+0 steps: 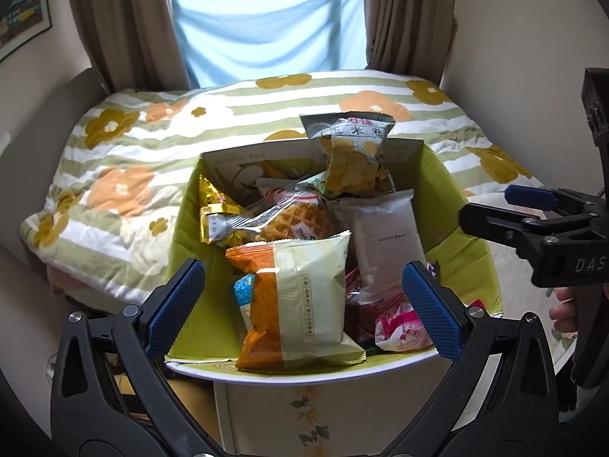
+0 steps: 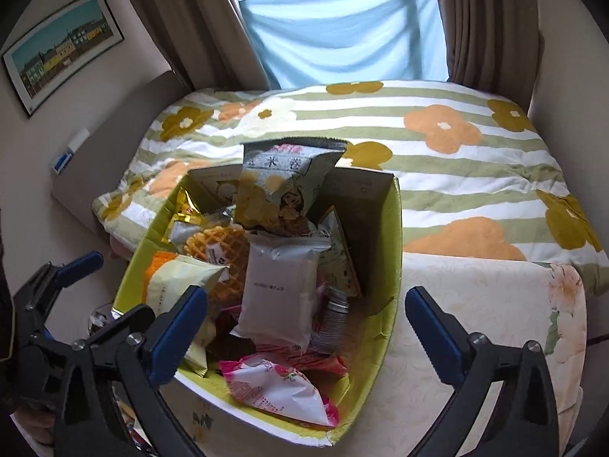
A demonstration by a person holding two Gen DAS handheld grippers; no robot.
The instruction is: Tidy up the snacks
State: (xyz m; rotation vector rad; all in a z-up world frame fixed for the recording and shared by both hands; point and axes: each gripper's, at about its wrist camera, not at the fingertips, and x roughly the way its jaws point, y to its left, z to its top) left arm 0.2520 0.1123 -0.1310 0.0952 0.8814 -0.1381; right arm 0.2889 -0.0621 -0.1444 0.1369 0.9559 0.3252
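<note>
A green-lined cardboard box [image 1: 462, 251] holds several snack packets; it also shows in the right wrist view [image 2: 384, 266]. An orange-and-cream packet [image 1: 300, 301] leans at its near edge. Behind it lie a waffle packet [image 1: 297, 217], a white packet [image 1: 384, 243], a gold packet [image 1: 213, 205] and a grey corn-roll packet [image 1: 350, 152] standing at the back. A pink packet [image 2: 281, 388] lies at the front. My left gripper [image 1: 302, 308] is open and empty, its fingers either side of the orange-and-cream packet. My right gripper [image 2: 304, 331] is open and empty over the box; it also shows in the left wrist view [image 1: 502, 209].
The box sits on a cream floral-covered surface [image 2: 475, 304] beside a bed with a striped flower quilt [image 1: 152, 144]. Brown curtains [image 1: 125, 19] and a blue cloth [image 1: 266, 26] hang at the window behind. A framed picture [image 2: 61, 49] hangs on the left wall.
</note>
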